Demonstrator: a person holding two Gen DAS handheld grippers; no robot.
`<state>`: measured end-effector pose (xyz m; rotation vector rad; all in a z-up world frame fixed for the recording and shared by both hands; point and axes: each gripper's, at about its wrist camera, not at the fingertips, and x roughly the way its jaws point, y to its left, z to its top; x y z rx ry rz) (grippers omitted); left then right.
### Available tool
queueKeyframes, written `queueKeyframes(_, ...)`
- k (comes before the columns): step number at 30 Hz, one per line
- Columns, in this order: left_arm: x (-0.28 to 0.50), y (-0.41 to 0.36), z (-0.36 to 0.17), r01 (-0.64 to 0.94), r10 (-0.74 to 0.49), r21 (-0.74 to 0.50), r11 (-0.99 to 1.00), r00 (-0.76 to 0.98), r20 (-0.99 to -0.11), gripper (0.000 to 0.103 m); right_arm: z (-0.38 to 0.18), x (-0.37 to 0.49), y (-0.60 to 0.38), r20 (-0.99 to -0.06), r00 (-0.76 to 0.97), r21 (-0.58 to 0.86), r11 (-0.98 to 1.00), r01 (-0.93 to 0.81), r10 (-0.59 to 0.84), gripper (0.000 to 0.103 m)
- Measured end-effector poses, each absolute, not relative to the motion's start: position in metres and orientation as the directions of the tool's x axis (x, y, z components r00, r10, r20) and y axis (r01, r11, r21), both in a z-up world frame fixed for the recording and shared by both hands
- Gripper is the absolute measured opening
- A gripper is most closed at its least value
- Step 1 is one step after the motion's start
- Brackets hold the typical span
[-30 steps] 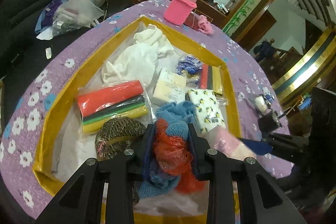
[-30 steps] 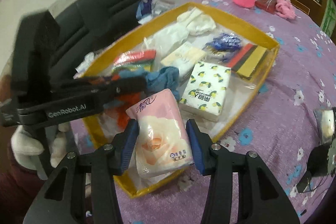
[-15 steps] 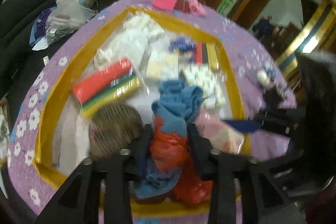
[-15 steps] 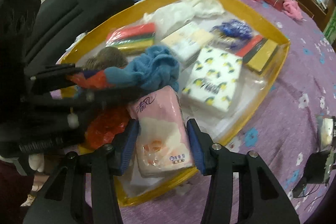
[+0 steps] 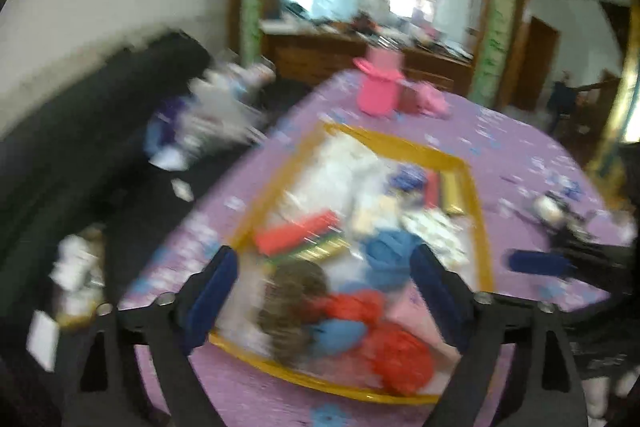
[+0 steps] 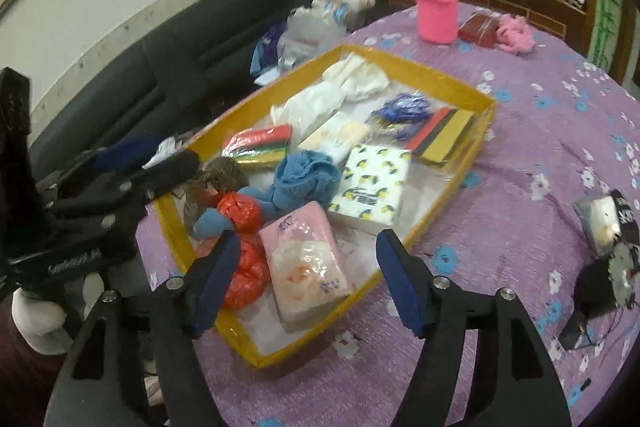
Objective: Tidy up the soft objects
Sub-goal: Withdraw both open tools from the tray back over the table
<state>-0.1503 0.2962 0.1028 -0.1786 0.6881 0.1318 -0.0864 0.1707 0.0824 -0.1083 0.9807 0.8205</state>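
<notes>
Both grippers are gaping wide, gripping nothing. The right gripper (image 6: 308, 281) is hovering over the pink plastic-wrapped tissue pack (image 6: 306, 261), lying inside the yellow-rimmed rectangular tray (image 6: 424, 73). The left gripper (image 5: 324, 301) is framing the blue-and-red knitted bundle (image 5: 360, 323) beyond its fingertips.

Inside the yellow tray (image 6: 448, 79), at its near end, the pink tissue pack (image 6: 306, 259) lies flat — the blue-and-red knit bundle (image 6: 276, 195) sprawls just beside it, touching.
</notes>
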Motion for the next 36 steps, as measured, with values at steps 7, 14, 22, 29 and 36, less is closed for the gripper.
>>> queueKeyframes(7, -0.175, 0.271, 0.125, -0.356, 0.338, 0.074, 0.932, 0.776, -0.533, 0.102, 0.087, -0.095, 0.150, -0.751, 0.320, 0.277, 0.716, -0.641, 0.578, 0.070)
queueKeyframes(14, -0.186, 0.242, 0.132, -0.360, 0.355, 0.099, 0.928, 0.771, -0.528, 0.102, 0.088, -0.105, 0.121, -0.737, 0.346, 0.291, 0.734, -0.613, 0.581, 0.070)
queueKeyframes(22, -0.190, 0.217, 0.140, -0.350, 0.365, 0.129, 0.928, 0.785, -0.501, 0.103, 0.088, -0.112, 0.092, -0.727, 0.378, 0.291, 0.756, -0.586, 0.573, 0.070)
queueKeyframes(29, -0.198, 0.198, 0.143, -0.337, 0.362, 0.140, 0.931, 0.804, -0.472, 0.103, 0.086, -0.114, 0.068, -0.719, 0.407, 0.295, 0.778, -0.555, 0.563, 0.070)
queueKeyframes(36, -0.190, 0.177, 0.141, -0.272, 0.309, 0.148, 0.951, 0.813, -0.493, 0.103, 0.082, -0.107, 0.030, -0.727, 0.439, 0.300, 0.820, -0.488, 0.527, 0.070)
